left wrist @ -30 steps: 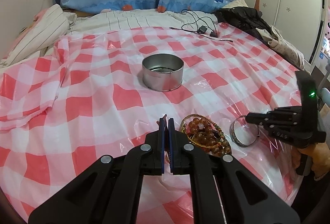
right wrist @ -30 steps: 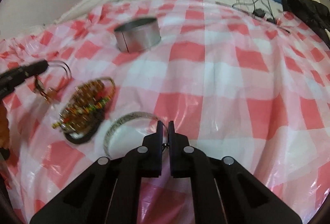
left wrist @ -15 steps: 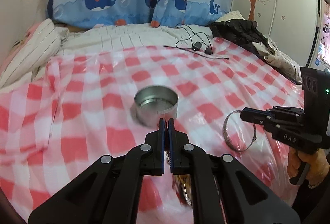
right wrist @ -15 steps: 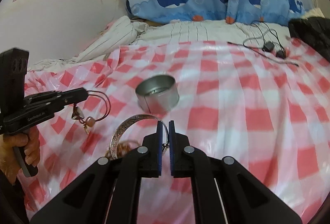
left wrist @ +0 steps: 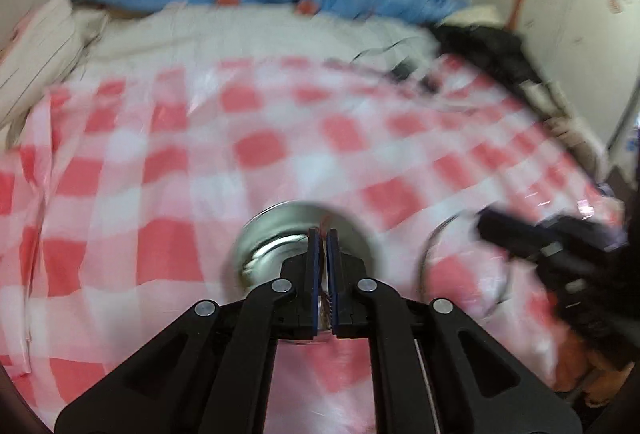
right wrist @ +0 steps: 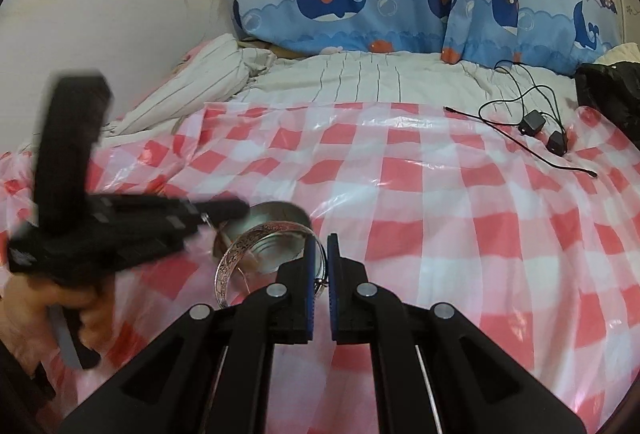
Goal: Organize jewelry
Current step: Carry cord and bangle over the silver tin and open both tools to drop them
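Both of your grippers are converging on the round metal tin (right wrist: 276, 230) in the middle of the red-and-white checked cloth (right wrist: 440, 194), and that makes sense if the tin is where the jewelry goes. Your right gripper (right wrist: 319, 266) is clamped on the rim of an engraved silver bangle (right wrist: 240, 250), pinching just the near edge so the hoop hangs free to the left of the jaws. The bangle stands on edge, its opening facing roughly across the view, its band arcing up over the tin's near wall, above the rim and not yet inside. Your left gripper (left wrist: 321, 254) is pressed together on something thin and reddish-brown, a cord or fine strand; the blur hides what hangs from it. Its tips hover right over the tin's open mouth (left wrist: 280, 234), pointing steeply down, a sensible line for a straight drop. From the left wrist view the bangle (left wrist: 444, 254) sits just right of the tin. A charger cable (right wrist: 532, 122) lies well apart.
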`<action>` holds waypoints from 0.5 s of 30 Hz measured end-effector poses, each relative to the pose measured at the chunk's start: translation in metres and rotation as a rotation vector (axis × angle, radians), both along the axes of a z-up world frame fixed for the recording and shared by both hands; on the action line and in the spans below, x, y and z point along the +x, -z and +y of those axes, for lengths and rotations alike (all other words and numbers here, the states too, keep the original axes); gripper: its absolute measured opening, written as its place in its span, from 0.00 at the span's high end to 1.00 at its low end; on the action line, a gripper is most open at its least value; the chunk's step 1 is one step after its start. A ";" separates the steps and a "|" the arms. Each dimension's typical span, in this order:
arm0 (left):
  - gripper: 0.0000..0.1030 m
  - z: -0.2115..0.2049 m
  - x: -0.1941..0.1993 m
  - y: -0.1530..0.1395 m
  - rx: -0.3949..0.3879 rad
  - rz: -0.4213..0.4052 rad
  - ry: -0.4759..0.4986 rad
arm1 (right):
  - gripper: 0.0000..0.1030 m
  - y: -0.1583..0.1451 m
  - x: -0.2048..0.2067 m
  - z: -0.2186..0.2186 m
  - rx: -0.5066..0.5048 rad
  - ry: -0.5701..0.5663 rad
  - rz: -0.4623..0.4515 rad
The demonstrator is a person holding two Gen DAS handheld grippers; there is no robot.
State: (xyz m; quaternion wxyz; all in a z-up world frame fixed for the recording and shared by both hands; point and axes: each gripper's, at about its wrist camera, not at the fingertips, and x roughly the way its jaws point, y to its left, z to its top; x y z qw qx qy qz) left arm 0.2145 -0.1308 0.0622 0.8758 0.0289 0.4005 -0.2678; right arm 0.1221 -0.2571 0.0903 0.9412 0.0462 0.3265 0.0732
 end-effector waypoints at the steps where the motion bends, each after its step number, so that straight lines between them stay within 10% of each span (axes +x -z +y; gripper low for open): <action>1: 0.96 0.003 0.001 0.002 0.011 0.002 -0.012 | 0.94 0.001 0.008 0.002 0.000 -0.003 0.003; 5: 0.71 0.029 -0.014 -0.012 0.037 -0.083 -0.064 | 0.94 0.004 0.032 0.017 -0.005 -0.028 0.005; 11: 0.65 0.057 -0.045 -0.020 0.083 -0.114 -0.050 | 0.92 0.029 0.064 0.041 -0.023 -0.012 0.078; 15: 0.55 0.069 -0.080 -0.017 0.091 -0.105 -0.050 | 0.74 0.023 0.028 0.026 0.010 0.044 0.042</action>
